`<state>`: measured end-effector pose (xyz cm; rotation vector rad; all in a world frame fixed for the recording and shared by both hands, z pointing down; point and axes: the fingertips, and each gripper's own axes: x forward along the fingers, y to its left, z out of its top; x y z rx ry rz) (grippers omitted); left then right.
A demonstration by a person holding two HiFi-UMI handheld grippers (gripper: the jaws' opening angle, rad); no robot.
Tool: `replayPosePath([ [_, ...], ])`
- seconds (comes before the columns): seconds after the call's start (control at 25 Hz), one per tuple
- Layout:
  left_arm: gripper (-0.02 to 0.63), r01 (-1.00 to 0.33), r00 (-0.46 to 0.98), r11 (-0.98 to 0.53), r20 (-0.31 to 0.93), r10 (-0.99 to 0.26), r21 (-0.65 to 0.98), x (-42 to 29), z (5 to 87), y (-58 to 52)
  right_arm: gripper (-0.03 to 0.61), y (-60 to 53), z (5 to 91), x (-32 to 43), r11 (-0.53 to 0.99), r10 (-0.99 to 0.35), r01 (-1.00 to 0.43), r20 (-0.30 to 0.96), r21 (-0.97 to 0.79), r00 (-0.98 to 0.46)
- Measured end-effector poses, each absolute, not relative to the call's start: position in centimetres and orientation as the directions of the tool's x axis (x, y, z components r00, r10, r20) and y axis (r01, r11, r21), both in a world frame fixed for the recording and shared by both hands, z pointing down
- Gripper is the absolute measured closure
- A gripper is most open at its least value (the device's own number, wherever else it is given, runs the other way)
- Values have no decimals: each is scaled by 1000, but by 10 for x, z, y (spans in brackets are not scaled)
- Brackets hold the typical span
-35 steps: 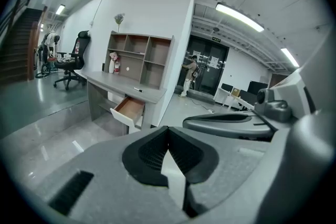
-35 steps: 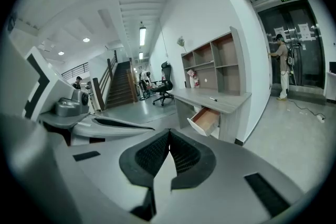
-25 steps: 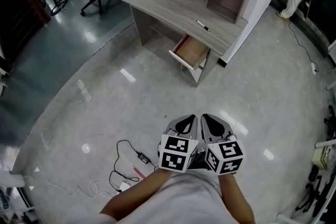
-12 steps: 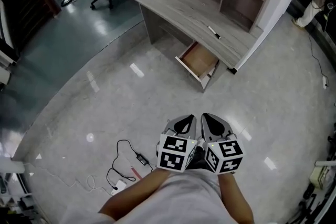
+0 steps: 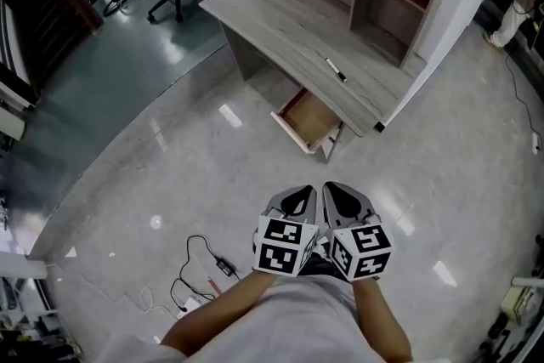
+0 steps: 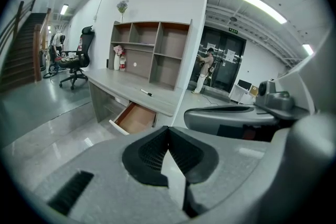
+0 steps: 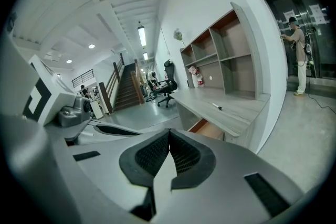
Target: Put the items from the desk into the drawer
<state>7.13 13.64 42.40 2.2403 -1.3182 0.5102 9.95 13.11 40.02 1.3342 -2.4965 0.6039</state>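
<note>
Glossy grey floor [image 5: 170, 157] stretches to the tabletop [image 5: 280, 21], where a pen [image 5: 336, 70] lies near the open drawer [image 5: 308, 118]; left gripper [image 5: 297, 201] and right gripper [image 5: 343, 201] hang well apart from it, jaws together, empty

a dark pen [image 5: 336, 70] lies flat on the grey desk [image 5: 280, 21], above the open drawer [image 5: 308, 118].

no readable text, no legible signs
</note>
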Motion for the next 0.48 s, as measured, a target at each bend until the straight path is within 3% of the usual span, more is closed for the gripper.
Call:
replayPosePath([
  [0.48,612,-903,414,-400,566,-713,157,102,420,90,577,84,402,139,529,-708,-804,381,-271,-595],
])
